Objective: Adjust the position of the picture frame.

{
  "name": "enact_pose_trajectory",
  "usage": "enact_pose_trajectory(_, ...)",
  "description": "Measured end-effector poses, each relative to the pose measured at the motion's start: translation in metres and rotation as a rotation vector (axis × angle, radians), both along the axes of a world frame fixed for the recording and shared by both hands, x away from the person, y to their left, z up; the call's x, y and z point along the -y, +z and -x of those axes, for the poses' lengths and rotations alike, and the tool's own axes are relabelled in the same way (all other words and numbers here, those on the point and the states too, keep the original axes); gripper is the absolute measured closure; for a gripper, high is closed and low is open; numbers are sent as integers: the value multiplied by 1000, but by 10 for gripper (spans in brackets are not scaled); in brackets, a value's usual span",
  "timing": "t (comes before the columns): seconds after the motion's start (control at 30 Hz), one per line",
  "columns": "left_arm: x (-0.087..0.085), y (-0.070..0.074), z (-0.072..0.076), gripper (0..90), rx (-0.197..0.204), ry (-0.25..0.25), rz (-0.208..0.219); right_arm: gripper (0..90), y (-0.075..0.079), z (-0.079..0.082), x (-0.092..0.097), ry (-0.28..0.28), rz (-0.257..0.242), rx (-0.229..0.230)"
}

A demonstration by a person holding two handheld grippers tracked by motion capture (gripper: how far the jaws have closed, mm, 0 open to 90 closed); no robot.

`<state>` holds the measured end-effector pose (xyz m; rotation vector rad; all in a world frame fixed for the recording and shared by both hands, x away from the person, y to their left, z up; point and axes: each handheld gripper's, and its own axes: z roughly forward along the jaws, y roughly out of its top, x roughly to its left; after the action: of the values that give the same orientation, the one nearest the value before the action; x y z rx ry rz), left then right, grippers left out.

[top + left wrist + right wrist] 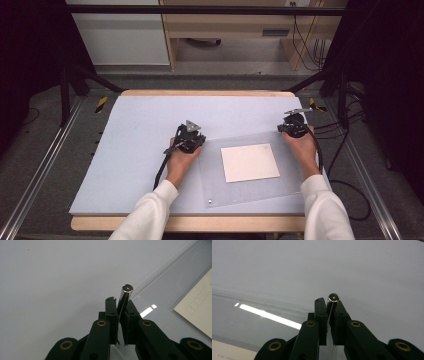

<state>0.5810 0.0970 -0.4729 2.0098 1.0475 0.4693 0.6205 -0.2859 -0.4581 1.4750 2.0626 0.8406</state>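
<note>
Left gripper (120,312) clamped on upright metal cylinder (125,296), clear sheet (175,282) edge, white paper (200,312) beyond

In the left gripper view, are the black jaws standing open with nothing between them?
No, the left gripper has its jaws closed on a small shiny metal cylinder, which sticks out past the jaw tips above the pale grey table mat.

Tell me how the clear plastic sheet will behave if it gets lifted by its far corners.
The clear sheet looks thin and flat, so it would likely sag in the middle. Its glossy face suggests it is slippery; the white paper on it may slide off. The left gripper and right gripper grip metal pins there.
</note>
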Motion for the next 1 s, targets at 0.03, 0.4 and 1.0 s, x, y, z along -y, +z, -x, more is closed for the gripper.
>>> enact_pose_trajectory(0.03, -1, 1, 0, 837, -2, 0, 11, 852, 0, 0, 0, 0, 0, 0)
enact_pose_trajectory(0.4, -23, 30, 4, 822, -16, -32, 24, 849, 38, 10, -16, 36, 38, -13)
enact_pose_trajectory(1.0, -106, 79, 20, 816, -25, -70, -2, 846, 91, 36, -96, 95, 75, -23)
